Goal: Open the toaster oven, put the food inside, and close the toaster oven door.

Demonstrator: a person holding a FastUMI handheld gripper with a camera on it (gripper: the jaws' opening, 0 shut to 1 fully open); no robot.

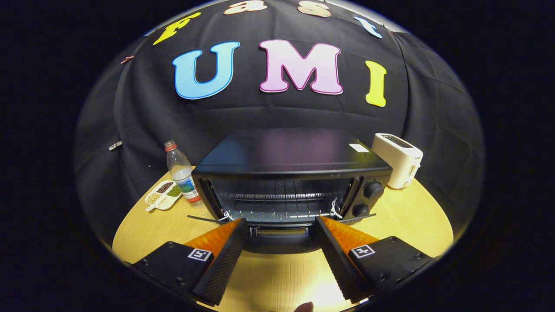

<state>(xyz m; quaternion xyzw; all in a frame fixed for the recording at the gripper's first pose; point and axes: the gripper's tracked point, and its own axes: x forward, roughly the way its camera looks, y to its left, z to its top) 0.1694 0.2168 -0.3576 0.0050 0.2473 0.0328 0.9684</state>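
Two fingers of the tongs [279, 225] are spread wide, nothing held. Just ahead, the oven [290, 182] is seen with its door [279, 236] lowered between the fingertips. Bare desk [277, 277] lies below.

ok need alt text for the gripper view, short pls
An open gripper faces a black toaster oven with its door folded down and the wire rack bare. Left of it stand a water bottle and a divided snack dish; right, a white toaster.
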